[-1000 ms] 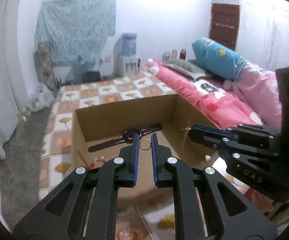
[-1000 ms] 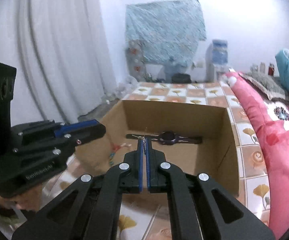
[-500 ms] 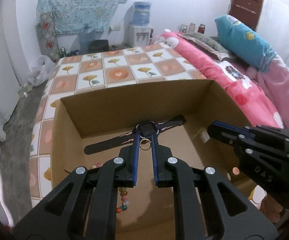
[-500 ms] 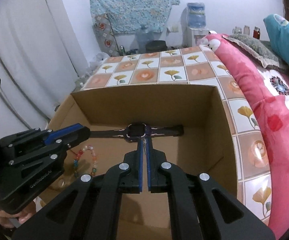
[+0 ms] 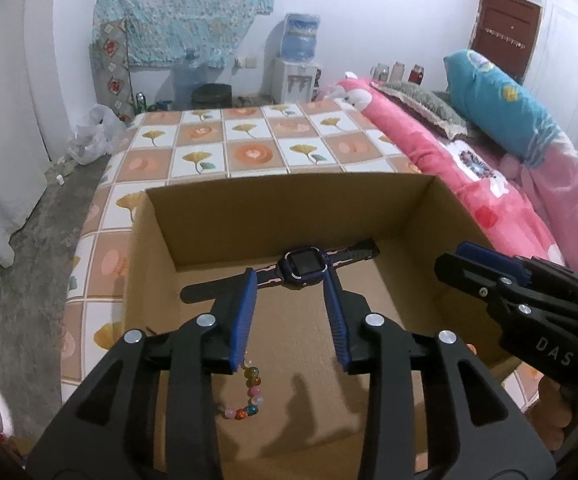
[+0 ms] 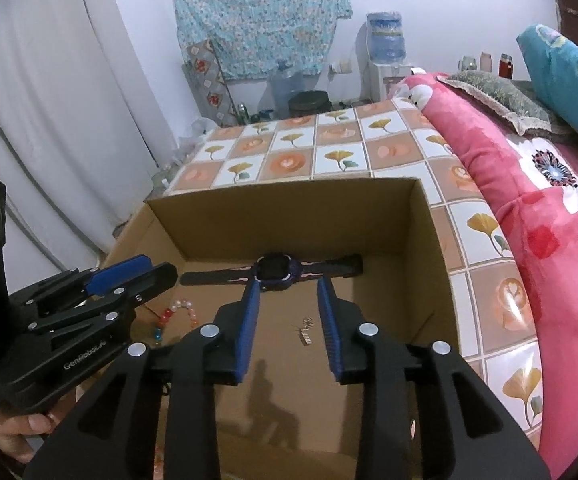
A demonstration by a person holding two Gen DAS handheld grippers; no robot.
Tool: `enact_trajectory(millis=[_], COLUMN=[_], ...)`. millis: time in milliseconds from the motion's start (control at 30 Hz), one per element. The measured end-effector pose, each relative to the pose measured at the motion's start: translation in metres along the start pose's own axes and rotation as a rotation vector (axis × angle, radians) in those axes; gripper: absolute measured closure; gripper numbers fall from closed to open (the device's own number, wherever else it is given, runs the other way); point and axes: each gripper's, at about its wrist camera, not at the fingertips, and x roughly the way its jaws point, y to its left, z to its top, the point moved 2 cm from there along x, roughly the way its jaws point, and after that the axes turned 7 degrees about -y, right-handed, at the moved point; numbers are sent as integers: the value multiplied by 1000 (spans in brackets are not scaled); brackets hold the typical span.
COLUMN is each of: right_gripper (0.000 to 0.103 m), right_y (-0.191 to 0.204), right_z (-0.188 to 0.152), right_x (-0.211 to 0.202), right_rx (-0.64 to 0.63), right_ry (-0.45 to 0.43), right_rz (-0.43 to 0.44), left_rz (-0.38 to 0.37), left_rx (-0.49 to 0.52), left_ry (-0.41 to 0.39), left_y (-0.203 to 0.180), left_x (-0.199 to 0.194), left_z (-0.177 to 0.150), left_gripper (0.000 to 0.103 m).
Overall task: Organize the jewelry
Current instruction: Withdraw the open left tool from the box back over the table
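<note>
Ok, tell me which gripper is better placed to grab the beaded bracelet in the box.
Left, probably. The beaded bracelet lies under the left gripper, whose jaws are opening and empty; the right gripper hangs above the small metal piece instead.

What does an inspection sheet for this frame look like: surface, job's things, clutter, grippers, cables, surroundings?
Surface: tiled-pattern mat with an open cardboard box on it.
Job's things: watch flat near the box's far wall; bead bracelet on the box floor at the left; small metal piece on the floor under the right gripper.
Clutter: plastic bag on the floor beyond the mat.
Grippers: left gripper and right gripper over the box, jaws opening, nothing between them.
Cables: nothing seen.
Surroundings: pink bedding, blue pillow, water dispenser, hanging cloth, curtain.
</note>
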Motion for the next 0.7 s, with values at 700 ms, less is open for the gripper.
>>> enact_trajectory(millis=[700], right_gripper=[68], right_y=[2], right_z=[-51], right_x=[-108], right_rx=[-73], right_ry=[-173], right_rz=[90], left_rz=[0], left_rx=[6], left_ry=[-249], left_y=[28], left_x=[-147], left_z=[-60], left_gripper=[51])
